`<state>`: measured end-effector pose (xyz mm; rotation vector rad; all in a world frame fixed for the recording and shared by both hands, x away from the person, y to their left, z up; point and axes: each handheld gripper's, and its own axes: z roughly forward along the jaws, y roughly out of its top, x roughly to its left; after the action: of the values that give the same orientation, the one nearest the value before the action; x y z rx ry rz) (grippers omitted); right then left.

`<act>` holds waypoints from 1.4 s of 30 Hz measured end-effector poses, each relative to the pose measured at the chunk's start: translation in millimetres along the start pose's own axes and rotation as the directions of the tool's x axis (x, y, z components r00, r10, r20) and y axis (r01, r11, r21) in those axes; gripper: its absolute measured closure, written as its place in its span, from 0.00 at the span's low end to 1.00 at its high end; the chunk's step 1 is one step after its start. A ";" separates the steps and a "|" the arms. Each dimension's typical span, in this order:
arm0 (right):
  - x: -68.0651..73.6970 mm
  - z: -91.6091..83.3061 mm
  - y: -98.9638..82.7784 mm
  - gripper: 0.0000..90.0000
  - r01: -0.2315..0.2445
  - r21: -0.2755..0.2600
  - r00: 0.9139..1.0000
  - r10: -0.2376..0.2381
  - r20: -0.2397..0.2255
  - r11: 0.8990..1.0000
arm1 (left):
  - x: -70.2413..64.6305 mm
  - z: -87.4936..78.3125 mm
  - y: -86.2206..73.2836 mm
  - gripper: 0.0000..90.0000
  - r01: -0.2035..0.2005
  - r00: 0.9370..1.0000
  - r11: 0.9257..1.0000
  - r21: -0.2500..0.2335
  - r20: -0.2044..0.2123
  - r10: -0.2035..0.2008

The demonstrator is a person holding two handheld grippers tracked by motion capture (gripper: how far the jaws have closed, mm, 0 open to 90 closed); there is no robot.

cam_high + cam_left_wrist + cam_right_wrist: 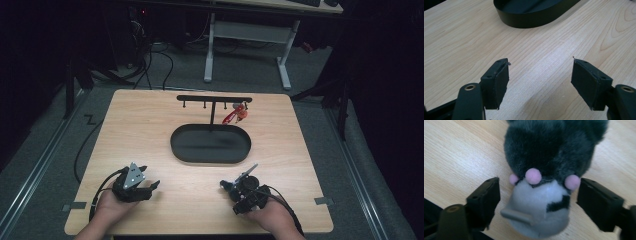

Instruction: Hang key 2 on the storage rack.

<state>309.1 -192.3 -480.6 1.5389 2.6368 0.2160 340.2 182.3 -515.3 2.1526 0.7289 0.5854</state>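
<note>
A small plush toy (549, 157) with dark grey fur, a light grey face and pink pompoms lies on the wooden table (150, 125), between the jaws of my right gripper (539, 187). Those jaws stand apart: there is a clear gap on the left, and the right pad is close to a pompom. From above, the right gripper (235, 189) is at the near right, with the toy (226, 185) as a dark spot at its tip. My left gripper (149, 177) rests at the near left. Its jaws (540, 75) are wide open over bare wood.
A black oval tray (172, 145) lies in the middle of the table, its wall (524, 20) just ahead of the left gripper. Behind it stands a black T-shaped hook rack (214, 98) with a red and orange trinket (235, 115) hanging on its right side.
</note>
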 end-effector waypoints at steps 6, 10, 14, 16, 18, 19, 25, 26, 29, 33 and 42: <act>-1.8 10.2 0.2 0.25 -0.022 0.009 1.000 0.022 0.001 1.000 | -0.4 0.4 -0.2 0.34 -0.001 1.000 1.000 0.006 0.001 0.001; -3.0 11.8 1.1 0.36 0.020 0.002 1.000 -0.020 0.003 1.000 | -0.7 0.1 -0.7 0.35 0.005 1.000 1.000 0.005 0.005 -0.005; -2.1 12.7 1.5 0.40 0.021 0.002 1.000 -0.021 0.000 1.000 | -1.2 -0.7 -1.0 0.35 0.008 1.000 1.000 -0.001 0.009 -0.008; -2.5 12.5 1.8 0.43 0.022 -0.002 1.000 -0.022 0.000 1.000 | -1.0 -0.6 -1.1 0.35 0.010 1.000 1.000 -0.005 0.010 -0.010; -2.4 11.5 1.6 0.46 0.041 -0.002 0.999 -0.041 -0.012 0.999 | -1.0 -0.7 -1.0 0.35 0.011 1.000 1.000 -0.003 0.011 -0.011; -3.3 11.0 1.6 0.48 0.034 -0.008 0.999 -0.034 -0.036 0.999 | -1.2 -0.9 -1.2 0.35 0.012 1.000 1.000 -0.004 0.012 -0.011; -6.5 0.4 4.6 0.50 0.020 -0.008 1.000 -0.020 -0.019 1.000 | -1.9 -1.4 -1.8 0.35 0.008 1.000 1.000 -0.007 0.011 -0.007; -7.2 -2.2 5.5 0.50 0.017 -0.011 1.000 -0.017 -0.016 1.000 | -2.0 -1.2 -1.8 0.35 0.007 1.000 1.000 -0.006 0.012 -0.007; -10.0 -9.8 8.0 0.51 0.016 -0.016 1.000 -0.016 -0.012 1.000 | -2.2 -1.1 -1.9 0.35 0.006 1.000 1.000 -0.008 0.012 -0.005; -13.1 -20.8 12.7 0.51 0.027 -0.024 1.000 -0.027 -0.009 0.999 | -1.6 -1.1 -2.1 0.35 0.009 1.000 1.000 -0.008 0.015 -0.009; -22.4 -48.3 28.3 0.51 0.014 -0.045 1.000 -0.014 -0.002 0.999 | -0.9 -1.2 -1.9 0.35 0.006 1.000 1.000 -0.013 0.015 -0.006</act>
<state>337.6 -202.0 -428.3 1.5065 2.6250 0.2748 338.3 183.3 -516.3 2.1398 0.7208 0.5684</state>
